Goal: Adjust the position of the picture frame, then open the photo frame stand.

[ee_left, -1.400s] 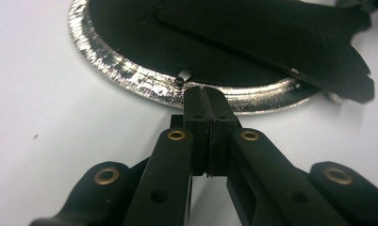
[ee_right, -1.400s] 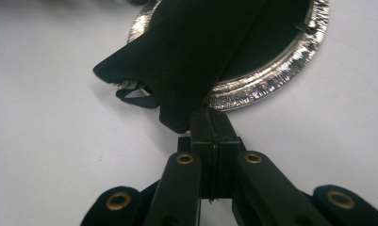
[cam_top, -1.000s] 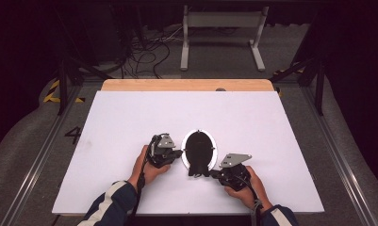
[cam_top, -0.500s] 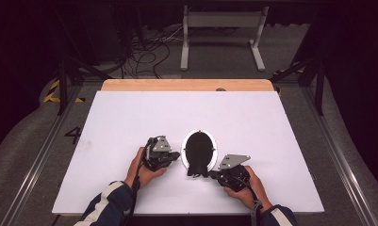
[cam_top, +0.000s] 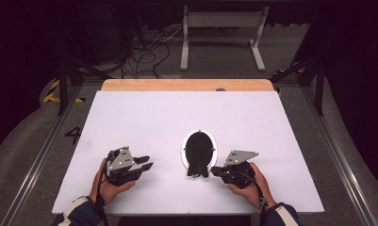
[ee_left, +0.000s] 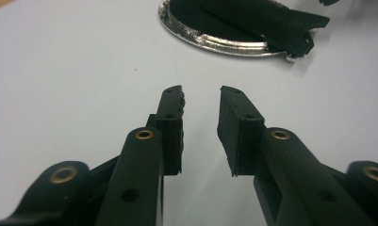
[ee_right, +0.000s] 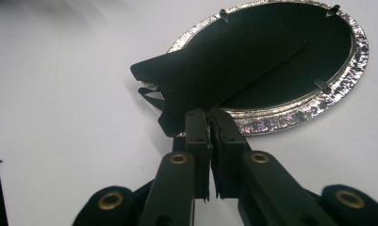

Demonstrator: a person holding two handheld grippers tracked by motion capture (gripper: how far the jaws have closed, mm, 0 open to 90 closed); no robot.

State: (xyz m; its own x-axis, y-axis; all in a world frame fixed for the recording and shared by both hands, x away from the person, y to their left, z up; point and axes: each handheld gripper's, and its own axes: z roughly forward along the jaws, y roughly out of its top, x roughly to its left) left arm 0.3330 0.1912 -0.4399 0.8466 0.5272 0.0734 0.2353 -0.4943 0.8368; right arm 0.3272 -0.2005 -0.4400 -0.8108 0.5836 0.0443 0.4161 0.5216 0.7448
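Note:
An oval silver-rimmed picture frame point(cam_top: 199, 147) lies face down on the white table, its black back and fold-out stand point(ee_right: 224, 61) upward. My right gripper point(ee_right: 208, 113) is shut on the near edge of that stand, at the frame's lower end point(cam_top: 214, 171). My left gripper point(cam_top: 146, 163) rests well left of the frame. Its jaws have just been opening and stand apart with only bare table between them point(ee_left: 201, 92). The frame's rim point(ee_left: 215, 42) lies ahead of the left jaws.
The white table top point(cam_top: 177, 113) has a wooden strip point(cam_top: 186, 84) along its far edge. Beyond it on the floor are cables point(cam_top: 144, 52) and a white metal stand point(cam_top: 222, 23). Rails run along both sides of the table.
My left gripper has pulled away leftward from the frame's left side and its jaws have parted. The right gripper and the frame have stayed put.

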